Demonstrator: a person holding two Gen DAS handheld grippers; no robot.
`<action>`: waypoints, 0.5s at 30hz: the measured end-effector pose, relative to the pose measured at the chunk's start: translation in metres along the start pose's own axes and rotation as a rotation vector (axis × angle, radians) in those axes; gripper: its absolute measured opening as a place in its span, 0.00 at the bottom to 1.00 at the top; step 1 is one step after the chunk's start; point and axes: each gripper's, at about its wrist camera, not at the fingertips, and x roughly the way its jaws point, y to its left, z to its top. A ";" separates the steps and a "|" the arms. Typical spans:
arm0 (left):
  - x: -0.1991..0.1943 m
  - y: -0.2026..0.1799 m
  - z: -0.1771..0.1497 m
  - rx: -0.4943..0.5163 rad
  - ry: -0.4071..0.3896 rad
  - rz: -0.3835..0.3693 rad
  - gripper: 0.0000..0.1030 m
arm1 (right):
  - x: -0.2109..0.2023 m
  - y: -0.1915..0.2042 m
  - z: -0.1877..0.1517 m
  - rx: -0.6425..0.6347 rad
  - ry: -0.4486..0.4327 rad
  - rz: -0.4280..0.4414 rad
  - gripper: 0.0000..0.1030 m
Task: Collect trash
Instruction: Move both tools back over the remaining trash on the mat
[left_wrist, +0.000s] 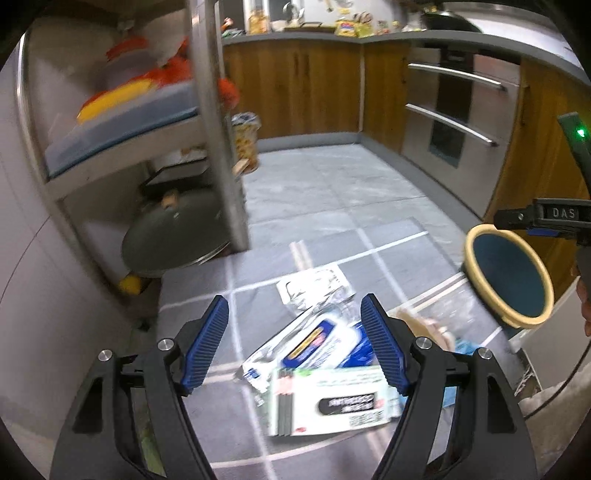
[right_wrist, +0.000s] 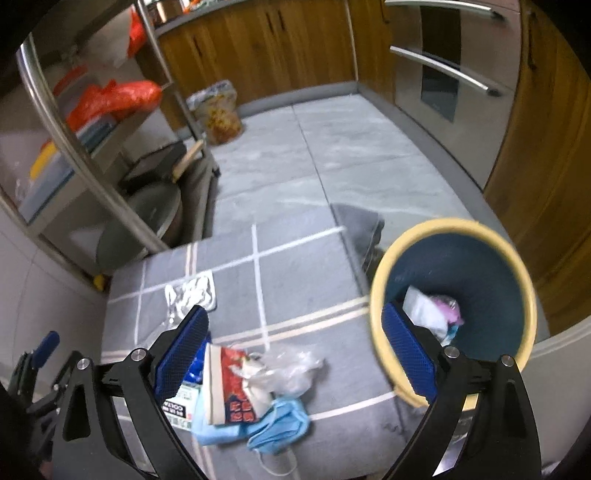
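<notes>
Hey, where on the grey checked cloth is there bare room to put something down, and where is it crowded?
Bare: the middle and far part of the grey checked cloth, between the crumpled white wrapper and the blue bin. Crowded: the near edge, where the red packet, clear plastic and blue face mask pile up by the open right gripper.

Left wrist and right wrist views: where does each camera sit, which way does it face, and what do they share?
Left wrist: on the left gripper, looking down along its open fingers at packets on the grey mat; the right gripper shows at the right edge.
Right wrist: on the right gripper, open, angled down at a blue mask, a red packet and the bin; the left gripper shows at the lower left.
Shared: mat, trash pile, bin, shelf rack, oven.
</notes>
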 end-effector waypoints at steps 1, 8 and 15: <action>0.002 0.003 -0.002 -0.008 0.009 0.000 0.71 | 0.004 0.003 -0.002 -0.004 0.011 -0.010 0.92; 0.015 0.008 -0.010 -0.029 0.043 -0.024 0.71 | 0.043 0.010 -0.019 -0.015 0.108 -0.060 0.76; 0.030 -0.025 -0.012 0.043 0.074 -0.082 0.71 | 0.068 0.011 -0.030 -0.048 0.183 -0.049 0.53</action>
